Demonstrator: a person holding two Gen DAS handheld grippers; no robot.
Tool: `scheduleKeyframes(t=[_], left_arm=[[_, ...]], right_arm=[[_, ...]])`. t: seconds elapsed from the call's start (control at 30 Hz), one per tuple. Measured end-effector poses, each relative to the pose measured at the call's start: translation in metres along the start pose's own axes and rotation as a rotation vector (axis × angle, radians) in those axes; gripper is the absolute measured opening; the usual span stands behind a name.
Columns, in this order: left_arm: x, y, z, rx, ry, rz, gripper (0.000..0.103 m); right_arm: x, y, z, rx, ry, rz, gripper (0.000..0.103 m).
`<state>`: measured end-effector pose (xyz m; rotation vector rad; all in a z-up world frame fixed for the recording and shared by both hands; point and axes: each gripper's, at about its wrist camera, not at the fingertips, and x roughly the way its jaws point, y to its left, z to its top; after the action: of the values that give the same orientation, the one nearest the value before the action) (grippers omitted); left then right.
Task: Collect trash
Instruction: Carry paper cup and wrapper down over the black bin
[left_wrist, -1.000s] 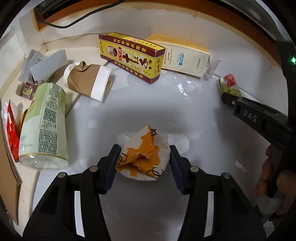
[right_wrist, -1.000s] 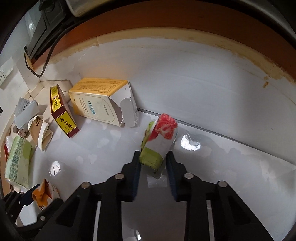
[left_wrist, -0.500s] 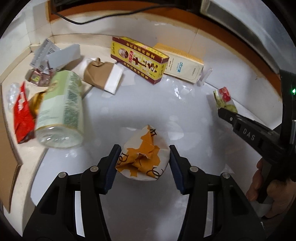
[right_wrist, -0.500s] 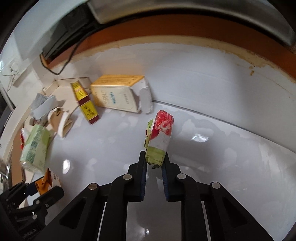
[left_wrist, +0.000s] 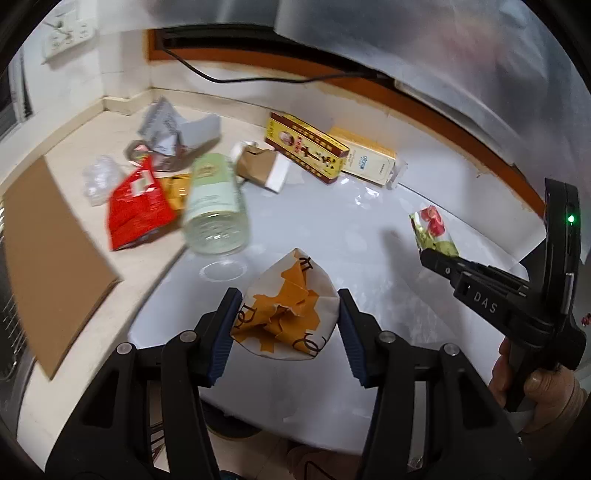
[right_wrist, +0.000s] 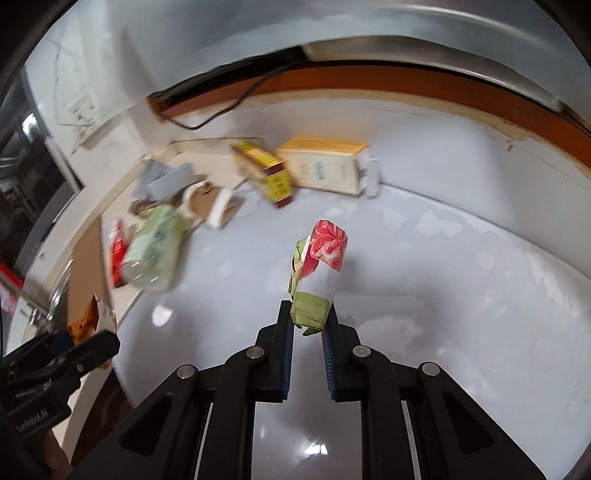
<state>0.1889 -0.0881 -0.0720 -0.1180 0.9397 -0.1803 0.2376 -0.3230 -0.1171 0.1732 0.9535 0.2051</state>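
Note:
My left gripper is shut on a crumpled white and orange paper wrapper and holds it above the white table. My right gripper is shut on a folded green, white and red packet, held upright above the table. The right gripper with its packet shows at the right of the left wrist view. The left gripper and its wrapper show at the lower left of the right wrist view.
On the counter to the left lie a pale green can, a red bag, a brown and white paper cup, a yellow and dark red box, a cream carton, grey cards and a cardboard sheet.
Both grippers have risen and pulled back from the table, each with its piece of trash. The right jaws have closed tighter on the packet. More of the left counter shows now.

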Motion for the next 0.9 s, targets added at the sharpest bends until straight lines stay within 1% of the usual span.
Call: scheduleKeyframes(t=[0.23, 0.5, 0.73, 0.9], left_arm=[[-0.057, 0.027, -0.032, -0.014, -0.037, 0.043, 0.049], [-0.105, 0.056, -0.072, -0.019, -0.057, 0.08, 0.049], [-0.136, 0.079, -0.108, -0.02, -0.059, 0.103, 0.049], [-0.148, 0.093, -0.128, -0.028, -0.055, 0.108, 0.049]], right_arm=[[-0.031, 0.052, -0.024, -0.049, 0.018, 0.092, 0.014], [-0.066, 0.125, -0.06, -0.17, 0.028, 0.174, 0.014], [-0.089, 0.177, -0.095, -0.263, 0.026, 0.205, 0.014], [-0.092, 0.206, -0.12, -0.327, 0.032, 0.219, 0.014]])
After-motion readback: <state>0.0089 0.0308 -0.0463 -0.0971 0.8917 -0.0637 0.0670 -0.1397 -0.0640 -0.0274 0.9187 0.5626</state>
